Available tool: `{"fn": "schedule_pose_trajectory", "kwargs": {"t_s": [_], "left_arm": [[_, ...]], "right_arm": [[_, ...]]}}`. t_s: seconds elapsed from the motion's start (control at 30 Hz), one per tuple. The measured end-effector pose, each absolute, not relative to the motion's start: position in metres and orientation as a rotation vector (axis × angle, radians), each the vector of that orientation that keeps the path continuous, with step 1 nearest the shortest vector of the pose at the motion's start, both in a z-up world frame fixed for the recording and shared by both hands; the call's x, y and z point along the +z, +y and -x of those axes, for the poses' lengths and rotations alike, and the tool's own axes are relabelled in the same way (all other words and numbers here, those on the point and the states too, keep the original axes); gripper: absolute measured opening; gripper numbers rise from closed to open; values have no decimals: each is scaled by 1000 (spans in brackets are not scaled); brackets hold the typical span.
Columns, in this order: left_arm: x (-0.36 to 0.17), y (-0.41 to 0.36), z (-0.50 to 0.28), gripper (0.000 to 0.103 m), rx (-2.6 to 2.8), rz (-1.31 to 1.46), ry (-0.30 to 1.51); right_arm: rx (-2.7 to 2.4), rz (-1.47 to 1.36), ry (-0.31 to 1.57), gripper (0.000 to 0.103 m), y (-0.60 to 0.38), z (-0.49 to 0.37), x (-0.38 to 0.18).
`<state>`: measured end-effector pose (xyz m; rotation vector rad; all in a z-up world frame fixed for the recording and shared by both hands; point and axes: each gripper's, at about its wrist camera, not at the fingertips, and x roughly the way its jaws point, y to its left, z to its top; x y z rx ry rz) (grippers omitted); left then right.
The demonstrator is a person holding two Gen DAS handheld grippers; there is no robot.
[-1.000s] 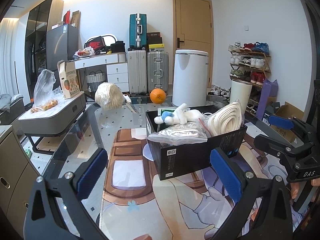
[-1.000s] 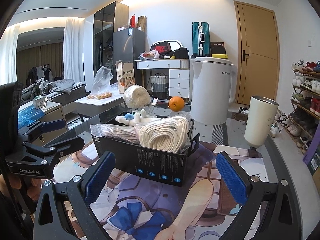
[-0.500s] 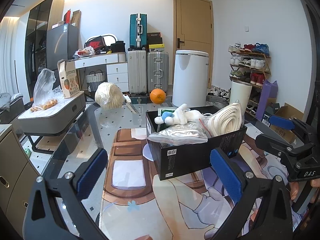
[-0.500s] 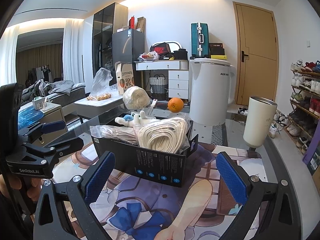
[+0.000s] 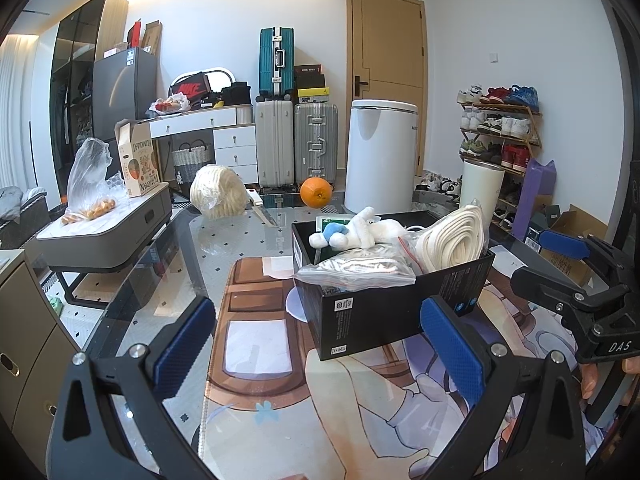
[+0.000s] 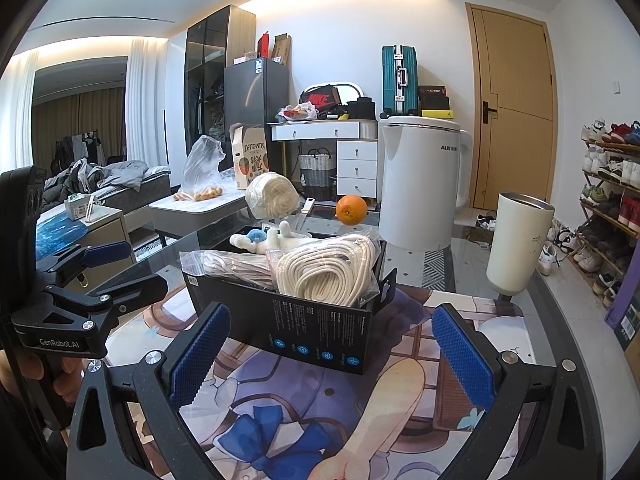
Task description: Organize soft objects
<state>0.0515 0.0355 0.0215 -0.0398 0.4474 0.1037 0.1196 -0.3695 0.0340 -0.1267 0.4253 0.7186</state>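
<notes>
**A:** What had changed over that last second?

**B:** Almost nothing. Both views matched the earlier ones: the left gripper (image 5: 320, 344) and the right gripper (image 6: 332, 352) hovered in the same places over the printed mat (image 6: 312, 412), jaws spread wide, nothing between the blue pads.

**A:** And the soft things?

**B:** Three sat in the black box (image 5: 400, 312) on the mat: the plush toy (image 5: 356, 234) at the back, a bagged bundle of cord (image 5: 356, 270) lying over the near-left corner, and the bagged coil of white rope (image 6: 332, 276) propped up at the right end. One more, a bagged ball of rope (image 5: 218, 192), lay outside the box, well apart from it on the glass table (image 5: 224, 240), just beside a knife (image 5: 260, 210) and near an orange (image 5: 316, 193).

**A:** So what did the stillness mean?

**B:** Probably a pause between placements. The box looked nearly filled, and the ball was the likely remaining item. Reaching it would mean passing the box and avoiding the knife.
</notes>
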Motion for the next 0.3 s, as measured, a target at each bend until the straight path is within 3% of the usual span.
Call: {"fn": "schedule_pose_trajectory", "kwargs": {"t_s": [0.3], "left_arm": [[22,33,-50,103,108,38,438]], "right_arm": [[718,127,425,102,-370,-120,34]]}}
